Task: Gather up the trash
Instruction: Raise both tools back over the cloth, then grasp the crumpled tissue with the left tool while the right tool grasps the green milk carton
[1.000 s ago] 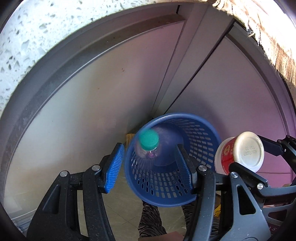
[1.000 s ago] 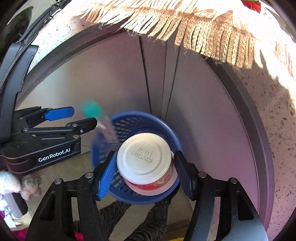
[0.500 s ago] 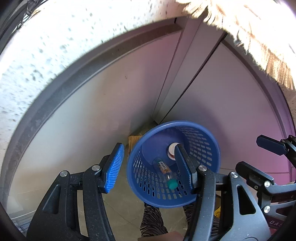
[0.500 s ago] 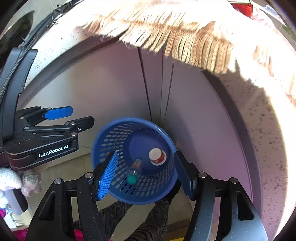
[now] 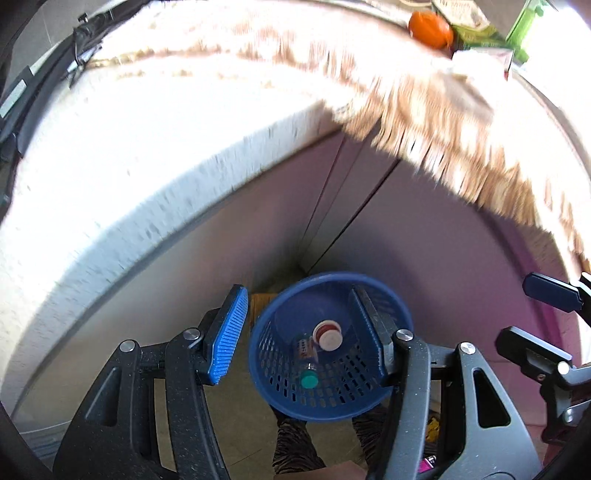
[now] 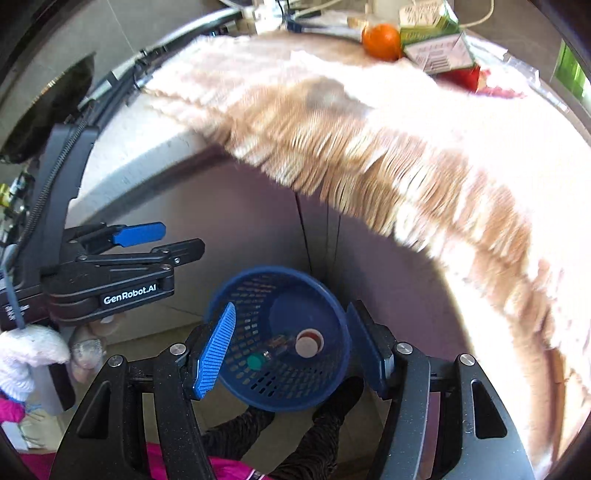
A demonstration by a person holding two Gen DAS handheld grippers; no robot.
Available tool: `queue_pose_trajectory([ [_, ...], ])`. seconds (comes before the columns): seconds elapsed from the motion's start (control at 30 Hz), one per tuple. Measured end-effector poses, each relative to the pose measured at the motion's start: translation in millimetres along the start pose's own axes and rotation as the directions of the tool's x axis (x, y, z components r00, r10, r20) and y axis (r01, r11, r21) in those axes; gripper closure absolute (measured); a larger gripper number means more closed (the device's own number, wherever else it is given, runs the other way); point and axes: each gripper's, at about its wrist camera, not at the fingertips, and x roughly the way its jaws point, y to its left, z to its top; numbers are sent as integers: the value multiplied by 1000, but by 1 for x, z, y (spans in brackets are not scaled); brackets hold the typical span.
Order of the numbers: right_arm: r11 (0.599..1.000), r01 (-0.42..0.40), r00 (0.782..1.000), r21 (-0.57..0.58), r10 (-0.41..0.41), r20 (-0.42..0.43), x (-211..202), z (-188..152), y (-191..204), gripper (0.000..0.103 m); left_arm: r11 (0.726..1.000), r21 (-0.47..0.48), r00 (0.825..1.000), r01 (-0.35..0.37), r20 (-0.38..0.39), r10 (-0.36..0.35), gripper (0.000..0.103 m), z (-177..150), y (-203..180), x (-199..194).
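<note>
A blue perforated basket (image 5: 402, 317) stands on the floor by the cabinet doors; it also shows in the right wrist view (image 6: 240, 291). Inside lie a clear bottle with a green cap (image 5: 308, 379) (image 6: 254, 362) and a red-and-white cup (image 5: 327, 335) (image 6: 308, 343). My left gripper (image 5: 301, 336) is open and empty, high above the basket. My right gripper (image 6: 288, 345) is open and empty, also above it. The left gripper also shows in the right wrist view (image 6: 147, 243), and the right gripper's fingers (image 5: 550, 291) in the left wrist view.
A white speckled counter (image 5: 147, 155) juts out above, with a fringed beige cloth (image 6: 369, 140) hanging over its edge. On it lie an orange (image 6: 382, 37), green cartons (image 6: 428, 22) and a red package (image 6: 461, 77). Grey cabinet doors (image 6: 229, 236) stand behind the basket.
Both grippers let go: the bottle and the cup dropped into the basket. Both grippers have since risen, bringing the counter top into view.
</note>
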Motion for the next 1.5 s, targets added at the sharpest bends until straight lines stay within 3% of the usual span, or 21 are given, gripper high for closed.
queue_pose_trajectory([
  [0.5,995,-22,987,94,7,158,-88,26,-70,35,992,-36,983,119,146,-112,45,66,-20,-71],
  [0.67,992,-14,976,128,-15,218,-112,42,-104,35,987,-20,975,159,162,-154,41,100,-45,-89],
  [0.87,990,-19,963,142,-20,268,-128,71,-138,34,985,4,972,170,163,-168,41,119,-71,-92],
  [1.1,994,-3,954,106,-28,297,-129,111,-161,29,986,37,978,162,129,-165,40,136,-93,-76],
  [1.5,996,-72,969,58,56,242,-88,186,-179,29,989,105,990,108,75,-116,41,152,-121,-42],
])
